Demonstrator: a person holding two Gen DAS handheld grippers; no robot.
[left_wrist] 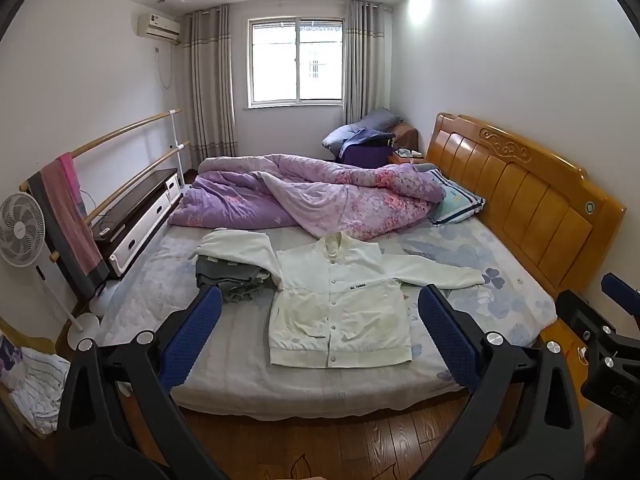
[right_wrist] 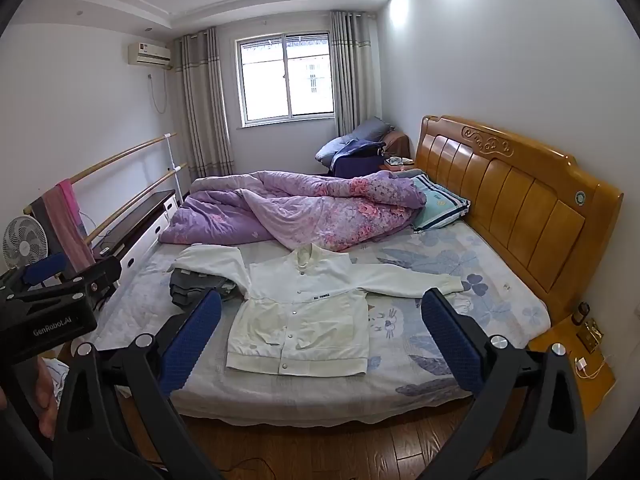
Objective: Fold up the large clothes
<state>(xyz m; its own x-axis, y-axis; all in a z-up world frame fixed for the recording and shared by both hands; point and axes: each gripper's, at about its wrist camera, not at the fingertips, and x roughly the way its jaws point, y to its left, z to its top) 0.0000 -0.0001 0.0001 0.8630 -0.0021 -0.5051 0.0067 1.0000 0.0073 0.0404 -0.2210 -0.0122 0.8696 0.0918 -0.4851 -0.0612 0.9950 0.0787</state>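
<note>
Lying flat on the near half of the bed, the white jacket is buttoned, front side up, with its collar toward the purple quilt. Its right sleeve stretches out straight over the sheet, and its left sleeve goes over a pile of grey clothes beside it. Both tongs are held above the floor, before the near edge of the bed, well apart from the jacket. The left gripper stands wide and holds nothing; the right gripper is also wide and empty.

The folding seems not yet begun. To do the first step well, I think each gripper should come down on one sleeve near the cuff, pinch only the top cloth, and bring it across the chest. The left sleeve needs care, because the grey pile under it could be caught together with it. Lifting it a little first would help.
</note>
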